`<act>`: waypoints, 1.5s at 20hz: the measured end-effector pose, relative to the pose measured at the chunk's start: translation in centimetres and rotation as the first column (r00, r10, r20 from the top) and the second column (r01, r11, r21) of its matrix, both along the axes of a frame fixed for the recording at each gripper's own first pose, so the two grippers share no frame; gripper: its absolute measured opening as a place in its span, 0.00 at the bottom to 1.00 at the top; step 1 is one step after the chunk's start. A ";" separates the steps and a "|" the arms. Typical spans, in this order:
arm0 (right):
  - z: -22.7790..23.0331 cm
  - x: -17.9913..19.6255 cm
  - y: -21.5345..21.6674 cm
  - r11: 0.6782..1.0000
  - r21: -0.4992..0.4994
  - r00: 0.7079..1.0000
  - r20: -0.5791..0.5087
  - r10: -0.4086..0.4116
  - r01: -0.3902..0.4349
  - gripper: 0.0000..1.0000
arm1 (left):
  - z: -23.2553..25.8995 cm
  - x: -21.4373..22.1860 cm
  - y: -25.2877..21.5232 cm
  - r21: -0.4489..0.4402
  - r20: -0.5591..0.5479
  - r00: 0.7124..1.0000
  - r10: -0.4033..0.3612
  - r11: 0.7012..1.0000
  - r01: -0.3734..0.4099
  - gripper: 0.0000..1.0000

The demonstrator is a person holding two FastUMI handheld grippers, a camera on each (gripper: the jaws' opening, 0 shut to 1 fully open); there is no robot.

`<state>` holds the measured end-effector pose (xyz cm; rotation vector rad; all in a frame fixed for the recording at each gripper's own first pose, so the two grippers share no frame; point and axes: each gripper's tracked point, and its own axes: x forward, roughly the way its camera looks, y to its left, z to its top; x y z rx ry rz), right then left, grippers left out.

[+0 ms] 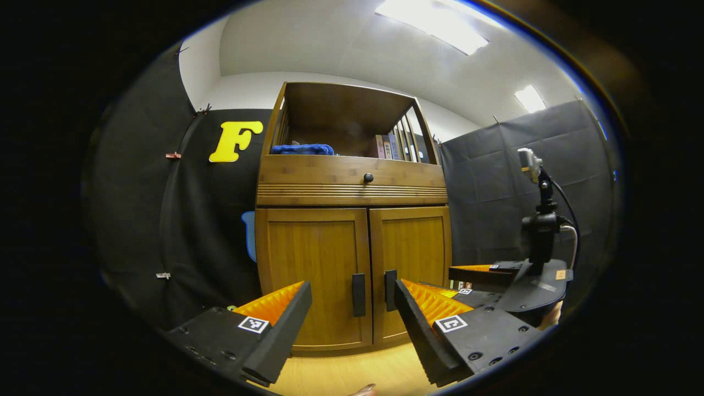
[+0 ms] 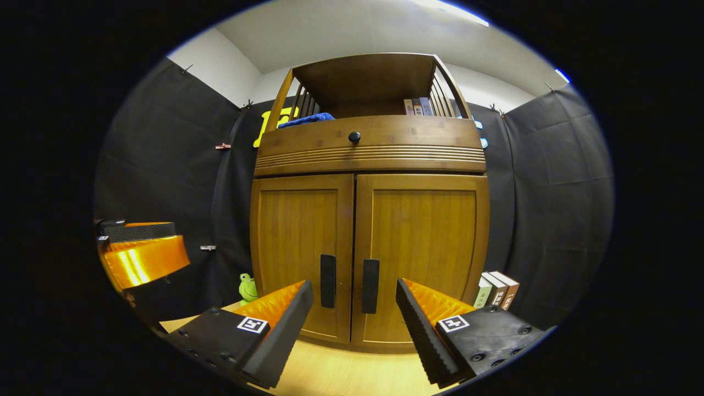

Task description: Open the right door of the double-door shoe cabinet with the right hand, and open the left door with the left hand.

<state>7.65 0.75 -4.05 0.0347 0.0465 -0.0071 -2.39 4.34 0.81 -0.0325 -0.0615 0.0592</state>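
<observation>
The shoe cabinet stands straight ahead of you against the booth wall, both lower doors shut. The right door and left door meet at the middle, each with a dark upright handle beside the seam — the right handle and the left handle sit close together, so there is little room between them.

Your right gripper has its jaws spread wide and holds nothing; the right handle lies between the fingers but well ahead of them. Your left gripper is likewise wide open and empty, facing the seam from slightly to the left.

Start with the right door, I'd judge. Bring the right gripper forward so the fingers straddle only the right handle, close around its middle, then swing outward along the hinge arc rather than pulling straight back. Keep the left gripper clear of that sweep until its turn.

What you can't read: the hinges are not visible, and whether a catch holds the doors is unknown. The cabinet's base is partly cut off behind your fingers, and the books leaning by its right side may stand in the door's path — hard to tell.
</observation>
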 end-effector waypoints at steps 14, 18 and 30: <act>-4.8 8.7 -0.8 0.998 -0.003 0.998 -0.043 -0.055 0.055 0.95 | 0.3 0.5 2.6 0.020 0.064 0.996 0.059 0.998 -0.061 0.94; -6.7 11.1 -2.0 0.995 -0.021 0.994 -0.055 -0.099 0.098 0.91 | 0.1 0.6 3.4 0.011 0.060 0.995 0.074 0.997 -0.075 0.94; -9.1 15.6 -3.3 0.991 0.012 0.989 -0.062 -0.134 0.135 0.51 | -0.9 0.7 6.5 0.023 0.049 0.988 0.148 0.989 -0.149 0.94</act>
